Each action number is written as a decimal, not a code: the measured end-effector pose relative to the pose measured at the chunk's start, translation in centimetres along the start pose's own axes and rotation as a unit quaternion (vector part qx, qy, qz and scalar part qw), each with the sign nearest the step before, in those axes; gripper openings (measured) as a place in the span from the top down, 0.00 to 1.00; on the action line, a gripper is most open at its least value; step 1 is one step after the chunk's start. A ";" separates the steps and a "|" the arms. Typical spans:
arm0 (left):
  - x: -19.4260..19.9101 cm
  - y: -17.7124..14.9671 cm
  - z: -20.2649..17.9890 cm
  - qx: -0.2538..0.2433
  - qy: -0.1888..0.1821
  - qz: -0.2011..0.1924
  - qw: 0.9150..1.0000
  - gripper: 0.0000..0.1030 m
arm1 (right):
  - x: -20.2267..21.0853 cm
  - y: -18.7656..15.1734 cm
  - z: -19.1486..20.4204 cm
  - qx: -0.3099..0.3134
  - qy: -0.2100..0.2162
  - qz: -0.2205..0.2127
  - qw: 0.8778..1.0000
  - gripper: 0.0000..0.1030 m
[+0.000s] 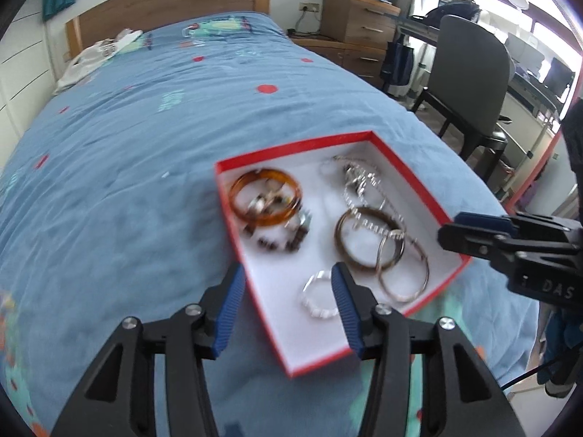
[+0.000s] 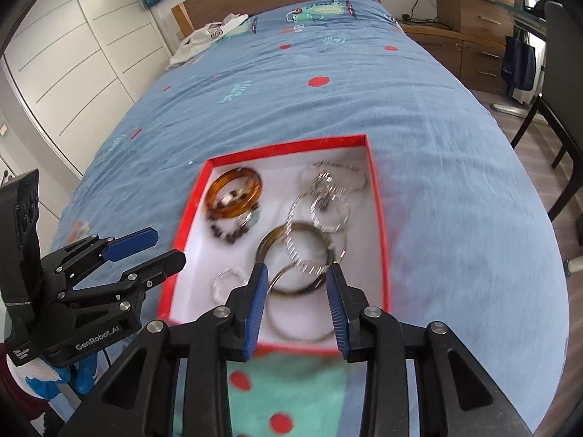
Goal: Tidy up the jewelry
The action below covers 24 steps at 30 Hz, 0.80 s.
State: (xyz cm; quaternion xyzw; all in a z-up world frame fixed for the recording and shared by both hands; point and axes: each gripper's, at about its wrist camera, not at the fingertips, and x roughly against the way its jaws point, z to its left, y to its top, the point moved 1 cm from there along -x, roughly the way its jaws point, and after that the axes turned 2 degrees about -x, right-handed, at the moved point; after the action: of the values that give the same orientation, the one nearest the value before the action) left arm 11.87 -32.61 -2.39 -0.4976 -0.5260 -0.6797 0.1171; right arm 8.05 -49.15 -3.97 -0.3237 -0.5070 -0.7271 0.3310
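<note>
A red box [image 1: 295,147] [image 2: 288,144] with a white inside lies on the blue bed. It holds an amber bangle [image 1: 266,196] [image 2: 235,191], a dark bead bracelet [image 1: 280,244] [image 2: 227,235], a brown bangle [image 1: 359,238] [image 2: 295,262], silver hoops [image 1: 402,273] [image 2: 302,327], a silver chain tangle [image 1: 359,180] [image 2: 328,189] and a white bead bracelet [image 1: 320,295] [image 2: 227,282]. My left gripper [image 1: 288,276] is open and empty over the box's near left edge. My right gripper [image 2: 297,273] is open and empty above the brown bangle and hoops.
The blue bedspread [image 1: 145,127] [image 2: 437,127] spreads around the box. White clothes [image 1: 98,54] [image 2: 211,40] lie near the wooden headboard. A grey chair [image 1: 470,73] and wooden drawers [image 1: 357,18] [image 2: 473,11] stand to the right of the bed. White wardrobe doors [image 2: 65,54] stand left.
</note>
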 end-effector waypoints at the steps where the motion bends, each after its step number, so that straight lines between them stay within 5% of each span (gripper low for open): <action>1: 0.6 -0.6 0.3 0.006 0.004 0.000 1.000 0.54 | 0.5 -0.7 0.5 -0.001 -0.001 -0.003 1.000 0.64; 24: 12.1 -9.5 4.2 0.040 0.098 -0.045 0.993 0.54 | 7.4 -9.5 7.8 -0.002 -0.009 -0.054 0.998 0.48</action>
State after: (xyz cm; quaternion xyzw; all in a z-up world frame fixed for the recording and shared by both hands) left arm 1.98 -20.70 1.41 -0.3992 -0.5609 -0.7081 0.1571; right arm -2.79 -40.32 -0.80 -0.3030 -0.5251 -0.7422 0.2856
